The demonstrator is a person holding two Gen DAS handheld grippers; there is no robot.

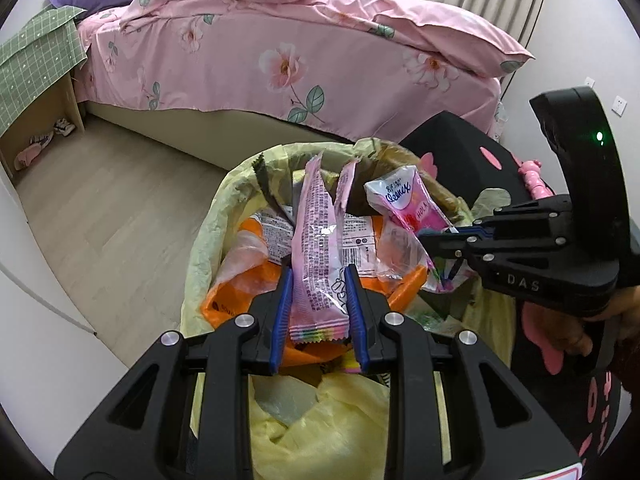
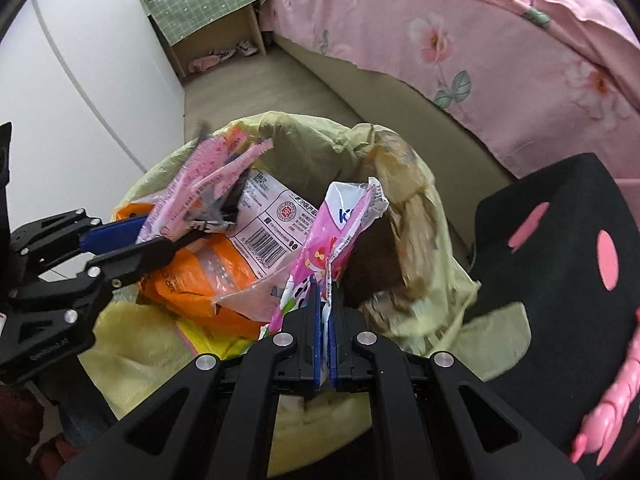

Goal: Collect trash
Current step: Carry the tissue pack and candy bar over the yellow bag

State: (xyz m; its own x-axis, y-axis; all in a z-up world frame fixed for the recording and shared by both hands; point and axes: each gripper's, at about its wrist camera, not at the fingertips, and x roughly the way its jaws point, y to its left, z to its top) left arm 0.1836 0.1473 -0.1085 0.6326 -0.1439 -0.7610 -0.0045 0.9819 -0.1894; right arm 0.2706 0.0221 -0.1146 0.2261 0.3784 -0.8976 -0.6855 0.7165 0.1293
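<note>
Both tongs tilt downward over the trash bag (image 1: 208,240). Left gripper (image 1: 318,280) clamps a pink wrapper (image 1: 316,240) (standing upright). Right gripper (image 2: 326,300) pinches a tissue packet (image 2: 340,224).

The bin (image 1: 208,240) under the yellow liner (image 1: 320,432) is almost wholly covered, so its own colour and shape cannot be told. The orange bag (image 2: 192,284) lies half buried beneath wrappers. Small print on the pink wrapper (image 1: 316,248) is too fine to read. The tissue pack (image 2: 340,240) hides its brand name past the first letter. The liner's far rim (image 2: 404,200) is smeared, perhaps by motion. Under the nightstand (image 1: 40,120), the small shapes look like slippers (image 1: 36,148).
</note>
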